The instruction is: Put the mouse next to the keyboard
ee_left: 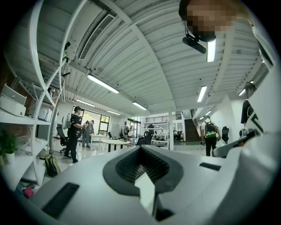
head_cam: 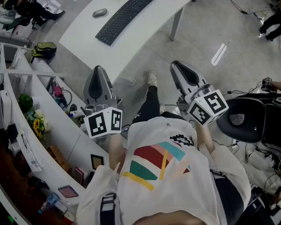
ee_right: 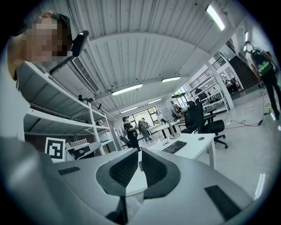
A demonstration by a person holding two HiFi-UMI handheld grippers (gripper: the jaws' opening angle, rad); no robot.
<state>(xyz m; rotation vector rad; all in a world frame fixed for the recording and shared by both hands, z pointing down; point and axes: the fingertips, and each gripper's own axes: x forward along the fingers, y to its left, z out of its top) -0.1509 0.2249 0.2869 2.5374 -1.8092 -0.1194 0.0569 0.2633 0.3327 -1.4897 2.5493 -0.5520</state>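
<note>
Head view: person stands over grey floor (head_cam: 206,30), both arms drawn in close to the chest, each hand-held gripper pointing level toward the top of the frame.
- Left hand-held gripper (head_cam: 98,69) at centre left. Jaws together, nothing between the ribbed pads.
- Right hand-held gripper (head_cam: 176,66) at centre right. Jaws fully closed, empty. Its marker cube sits tilted just above the shirt.

Task things:
- Mouse (head_cam: 99,12) lies on the white tabletop (head_cam: 145,26) at upper left of the frame, near the keyboard (head_cam: 123,19) but apart from it, on the keyboard's left.
- Both are well away from either hand-held gripper, with bare floor and one shoe (head_cam: 152,79) between.

Surroundings:
- White shelving (head_cam: 52,118) runs down the left edge, with yellow flowers (head_cam: 36,125) on it.
- Green backpack (head_cam: 44,49) sits on the floor by the shelving.
- Black office chair (head_cam: 246,118) at right.
- A table leg (head_cam: 175,24) stands at the tabletop's near corner.

Limits:
- Tabletop and the keyboard's far end are cut off by the top edge.
- Right gripper view shows the tabletop and keyboard beyond the jaws, but I cannot pick out the mouse there.
- Left gripper view shows mostly ceiling and distant people. The tabletop is masked by the gripper's own body.
</note>
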